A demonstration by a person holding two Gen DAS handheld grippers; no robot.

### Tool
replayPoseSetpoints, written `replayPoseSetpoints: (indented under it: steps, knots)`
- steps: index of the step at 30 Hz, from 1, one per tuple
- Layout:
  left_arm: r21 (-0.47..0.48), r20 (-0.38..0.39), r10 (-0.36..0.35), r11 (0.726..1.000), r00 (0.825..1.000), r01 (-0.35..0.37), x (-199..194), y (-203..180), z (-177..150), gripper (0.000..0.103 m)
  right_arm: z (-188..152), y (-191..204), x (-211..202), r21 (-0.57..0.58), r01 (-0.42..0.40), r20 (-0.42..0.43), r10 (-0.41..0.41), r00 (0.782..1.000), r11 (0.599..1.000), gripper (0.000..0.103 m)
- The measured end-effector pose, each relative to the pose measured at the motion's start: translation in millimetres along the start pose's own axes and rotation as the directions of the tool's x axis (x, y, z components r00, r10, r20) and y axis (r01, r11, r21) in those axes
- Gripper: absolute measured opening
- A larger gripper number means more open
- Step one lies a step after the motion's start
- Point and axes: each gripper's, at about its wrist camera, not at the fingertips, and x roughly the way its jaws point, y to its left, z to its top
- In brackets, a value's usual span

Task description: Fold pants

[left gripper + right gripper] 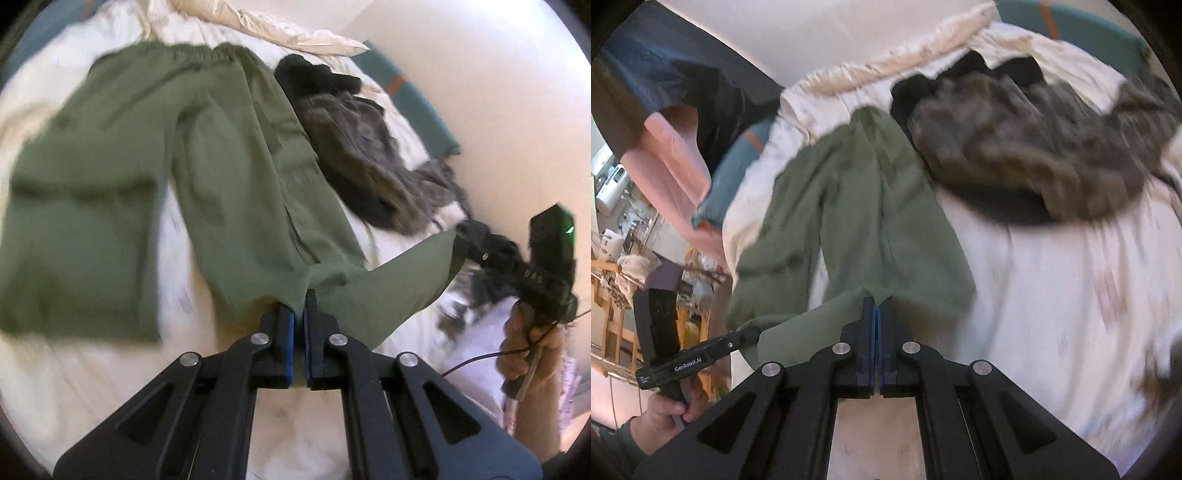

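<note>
White bedding point(110, 369) spreading across a bed, rumpled, with a cream pillow point(295, 33) lying at the far end against a pale wall point(480, 92). Lying flat on that bedding, green pants point(129, 147), waistband at the far end, legs running toward the cameras. Resting just beside the pants, on the right in the left wrist view, a pile of dark clothes point(362, 155), brown-grey and black, blurred. Pinching the hem of the nearer pant leg, the left gripper point(300, 314), fingers closed narrow on the cloth. Gripping the same hem further along, the right gripper point(875, 314), fingers likewise pressed together on green fabric. Stretching between the two grippers, a taut band of hem, raised off the bedding. Showing at the right edge of the left wrist view, a hand point(532, 350) wrapping a black handle. Showing at the lower left of the right wrist view, the other hand point(665, 417) holding its handle too.
</note>
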Motion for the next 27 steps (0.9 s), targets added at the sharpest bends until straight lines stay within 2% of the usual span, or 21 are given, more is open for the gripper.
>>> replayPoseSetpoints:
  steps: [2, 6, 9, 11, 14, 16, 19, 20, 22, 23, 24, 26, 27]
  knots:
    - [0.046, -0.010, 0.070, 0.997, 0.998, -0.069, 23, 0, 40, 0.002, 37, 4, 28, -0.025, 0.023, 0.010, -0.023, 1.000, 0.999, 0.000]
    - [0.049, -0.057, 0.164, 0.986, 0.985, -0.161, 77, 19, 105, 0.003, 102, -9, 98, -0.001, 0.046, -0.018, -0.046, 0.999, 0.999, 0.000]
    - [0.015, -0.028, 0.213, 0.977, 0.977, -0.213, 107, 43, 150, 0.003, 135, -24, 150, 0.031, 0.066, -0.028, -0.065, 0.997, 0.997, 0.000]
    - [0.027, -0.042, 0.256, 0.967, 0.966, -0.255, 134, 55, 175, 0.003, 149, -30, 176, 0.037, 0.099, -0.037, -0.098, 0.995, 0.994, 0.000]
    - [0.043, -0.055, 0.311, 0.950, 0.949, -0.309, 167, 66, 188, 0.003, 161, -33, 215, -0.003, 0.166, -0.043, -0.166, 0.985, 0.986, 0.000]
    - [0.060, -0.077, 0.361, 0.932, 0.930, -0.357, 190, 70, 188, 0.003, 160, -39, 240, -0.007, 0.198, -0.088, -0.198, 0.976, 0.980, 0.005]
    - [0.061, -0.137, 0.405, 0.914, 0.904, -0.401, 214, 78, 183, 0.005, 155, -44, 267, -0.028, 0.235, -0.157, -0.236, 0.959, 0.972, 0.006]
    - [0.048, -0.153, 0.406, 0.914, 0.901, -0.404, 216, 82, 178, 0.013, 152, -42, 268, -0.053, 0.249, -0.161, -0.254, 0.954, 0.967, 0.008]
    - [0.038, -0.157, 0.392, 0.920, 0.907, -0.390, 210, 82, 163, 0.032, 145, -37, 263, -0.096, 0.264, -0.166, -0.277, 0.946, 0.960, 0.015]
    - [0.064, -0.145, 0.404, 0.915, 0.903, -0.399, 202, 78, 155, 0.050, 143, -35, 259, -0.107, 0.263, -0.170, -0.278, 0.945, 0.959, 0.026]
    - [0.079, -0.116, 0.404, 0.914, 0.907, -0.397, 191, 74, 149, 0.062, 140, -32, 251, -0.122, 0.253, -0.164, -0.271, 0.949, 0.960, 0.036]
    - [0.065, -0.026, 0.393, 0.918, 0.919, -0.391, 160, 66, 140, 0.071, 135, -24, 227, -0.157, 0.239, -0.092, -0.255, 0.963, 0.958, 0.050]
    - [0.059, 0.010, 0.387, 0.920, 0.922, -0.387, 148, 62, 136, 0.072, 132, -18, 206, -0.176, 0.243, -0.014, -0.250, 0.968, 0.954, 0.049]
